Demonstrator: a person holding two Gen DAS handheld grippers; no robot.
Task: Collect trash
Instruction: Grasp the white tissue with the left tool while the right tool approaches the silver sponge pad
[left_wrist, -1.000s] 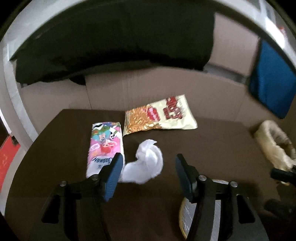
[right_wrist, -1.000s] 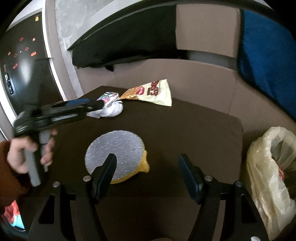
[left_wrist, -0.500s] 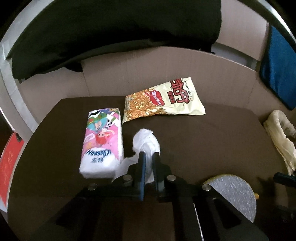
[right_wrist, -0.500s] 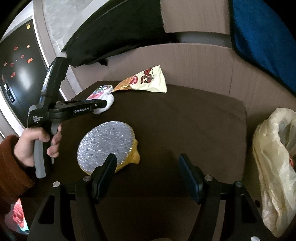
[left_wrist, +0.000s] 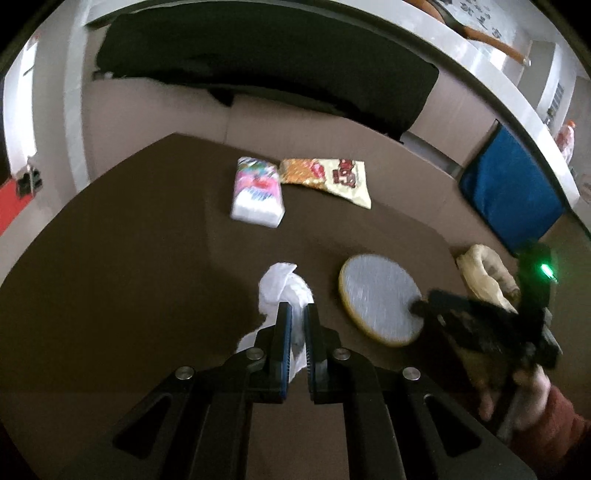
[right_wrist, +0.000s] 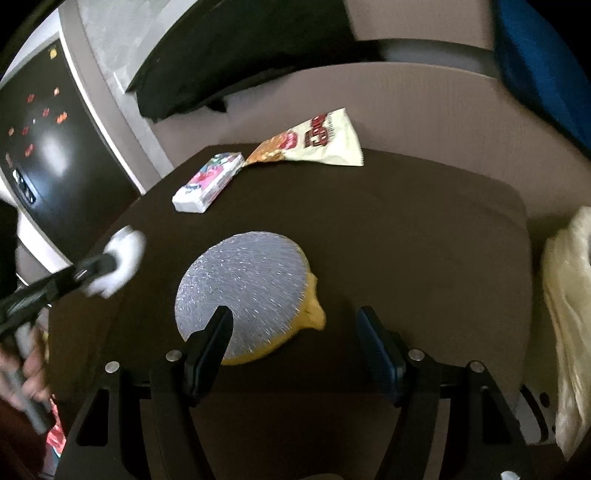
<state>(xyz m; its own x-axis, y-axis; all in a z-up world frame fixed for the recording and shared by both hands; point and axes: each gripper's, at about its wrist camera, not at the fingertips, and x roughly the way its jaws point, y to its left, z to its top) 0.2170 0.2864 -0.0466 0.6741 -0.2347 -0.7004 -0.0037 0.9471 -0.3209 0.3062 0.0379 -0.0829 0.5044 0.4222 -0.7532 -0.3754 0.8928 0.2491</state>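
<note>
Left hand-held gripper (left_wrist: 297, 314): I saw its two fingers pressed nearly together low in the centre of the left wrist view, pinching the crumpled white tissue (left_wrist: 282, 286)

Crumpled white tissue: it bulged out above the fingertips and trailed down between the blue pads; in the right wrist view it showed as a blurred white wad (right_wrist: 120, 260) at the left edge of the frame, at the tip of the left hand-held gripper (right_wrist: 103, 264), over the left edge of the table (right_wrist: 424, 236); I could not tell whether it touched the top

Right hand-held gripper (right_wrist: 293, 326): I had its fingers spread wide at the bottom of its own view, with nothing between them; in the left wrist view it was a dark, blurred shape (left_wrist: 480, 321) at the lower right

Round foil-topped lid (right_wrist: 242, 290): it lay flat on the table, silver side up with a yellow rim, partly behind the left fingertip of the right hand-held gripper; in the left wrist view (left_wrist: 380, 295) it sat right of centre

Tissue pack (left_wrist: 258, 192): pink and white, at the far side of the table, upper centre of the frame

Snack bag (left_wrist: 328, 177): yellow and red, just right of the tissue pack, near the table's far edge

Plastic bag (right_wrist: 569, 302): pale yellow, beyond the table's edge at the right border of the right wrist view
</note>
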